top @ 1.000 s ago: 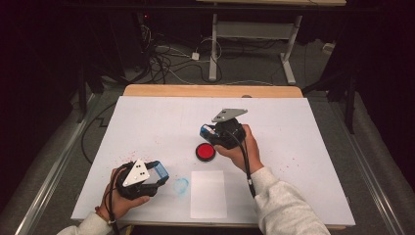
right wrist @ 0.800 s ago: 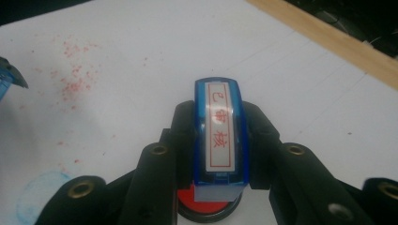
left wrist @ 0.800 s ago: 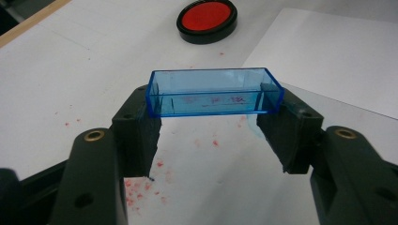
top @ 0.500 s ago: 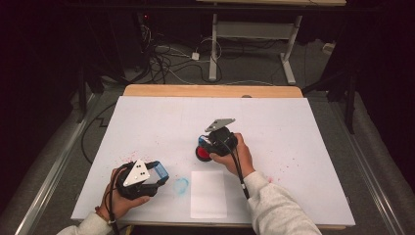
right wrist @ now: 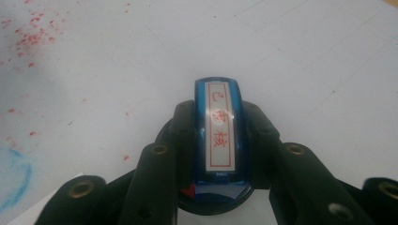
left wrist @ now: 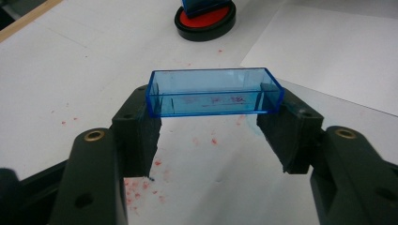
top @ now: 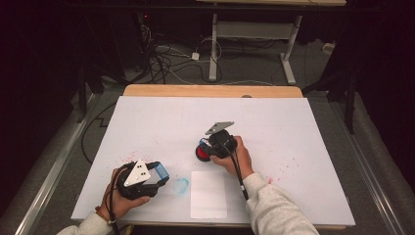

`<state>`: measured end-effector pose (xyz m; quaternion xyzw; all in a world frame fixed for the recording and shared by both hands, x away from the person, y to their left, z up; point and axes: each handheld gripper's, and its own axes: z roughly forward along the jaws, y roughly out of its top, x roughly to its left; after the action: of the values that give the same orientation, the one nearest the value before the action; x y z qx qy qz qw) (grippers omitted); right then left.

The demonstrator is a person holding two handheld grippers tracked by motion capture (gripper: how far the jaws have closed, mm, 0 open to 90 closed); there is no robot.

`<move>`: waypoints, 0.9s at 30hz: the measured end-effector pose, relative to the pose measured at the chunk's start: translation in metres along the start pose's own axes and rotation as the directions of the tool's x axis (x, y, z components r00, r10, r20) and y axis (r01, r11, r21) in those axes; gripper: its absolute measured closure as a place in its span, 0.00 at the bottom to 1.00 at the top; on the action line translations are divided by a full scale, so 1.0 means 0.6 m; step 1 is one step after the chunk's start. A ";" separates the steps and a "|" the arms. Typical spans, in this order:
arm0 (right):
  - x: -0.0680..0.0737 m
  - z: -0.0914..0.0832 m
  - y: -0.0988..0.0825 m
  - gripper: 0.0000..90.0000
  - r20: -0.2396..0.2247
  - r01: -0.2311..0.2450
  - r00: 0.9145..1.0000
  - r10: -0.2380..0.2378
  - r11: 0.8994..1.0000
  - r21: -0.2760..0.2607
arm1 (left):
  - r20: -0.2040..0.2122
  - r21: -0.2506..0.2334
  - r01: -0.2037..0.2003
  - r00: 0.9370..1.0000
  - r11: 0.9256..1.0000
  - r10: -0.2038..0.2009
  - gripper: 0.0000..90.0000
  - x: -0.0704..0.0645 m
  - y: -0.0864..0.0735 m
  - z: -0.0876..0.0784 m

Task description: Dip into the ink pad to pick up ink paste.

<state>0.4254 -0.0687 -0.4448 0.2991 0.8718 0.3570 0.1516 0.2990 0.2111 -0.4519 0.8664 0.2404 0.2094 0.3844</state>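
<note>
Dark floor with cables and a metal frame lies behind our desk (top: pixel 303 122), which is covered with a white sheet marked by small red ink spots and one pale blue smear (top: pixel 181 185).

We hold the blue stamp (right wrist: pixel 219 136) in our right hand-held gripper (top: pixel 211 148), with the jaws clamped on its two long sides. Its label with red characters faces the camera in the right gripper view, so its long axis runs along the jaws and away from the hand. Directly under the stamp sits the round red ink pad (top: pixel 201 152) in its black case; the stamp seems to rest on it or just above it, and we cannot tell if they touch. The relation that matters is therefore vertical: stamp above, pad below, right hand nearest.

A blank white paper (top: pixel 208 194) lies flat on the desk near the front edge, between our two hands and a little toward us from the pad. We judge that the inked stamp goes there next.

Our left hand-held gripper (top: pixel 155 177) rests near the front left part of the desk. Its jaws are clamped on the short ends of a clear blue cap (left wrist: pixel 215 92), which lies crosswise between them, held above the sheet.
</note>
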 end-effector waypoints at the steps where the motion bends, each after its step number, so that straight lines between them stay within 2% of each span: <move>1: 0.000 0.001 -0.001 0.78 0.000 -0.001 1.000 0.001 1.000 -0.004 | 0.002 0.002 -0.001 1.000 1.000 0.001 0.44 0.000 0.000 0.000; 8: -0.002 0.002 -0.005 0.78 -0.006 -0.015 1.000 0.015 1.000 -0.021 | 0.006 0.003 -0.004 1.000 1.000 0.004 0.44 -0.001 0.001 0.002; 11: -0.003 0.002 -0.008 0.78 -0.013 -0.040 0.999 0.039 0.999 -0.037 | 0.008 0.004 -0.005 1.000 1.000 0.005 0.44 -0.001 0.001 0.002; 15: 0.001 0.002 -0.006 0.78 0.003 -0.027 1.000 0.027 0.999 -0.032 | 0.009 0.003 -0.003 1.000 1.000 0.003 0.44 -0.001 0.001 0.002; 19: 0.001 0.002 -0.007 0.78 -0.001 -0.045 0.999 0.045 0.998 -0.038 | 0.010 0.003 -0.005 1.000 1.000 0.005 0.44 -0.001 0.002 0.002; 22: 0.005 0.002 -0.006 0.78 0.009 -0.034 0.999 0.034 0.999 -0.039 | 0.010 0.004 -0.003 1.000 1.000 0.003 0.44 0.000 0.001 0.003; 27: 0.002 0.002 -0.008 0.78 -0.003 -0.048 0.999 0.048 0.998 -0.040 | 0.011 0.004 -0.004 1.000 1.000 0.004 0.44 0.000 0.001 0.003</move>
<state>0.4233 -0.0699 -0.4490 0.3162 0.8574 0.3781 0.1479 0.3000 0.2095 -0.4524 0.8689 0.2370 0.2049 0.3833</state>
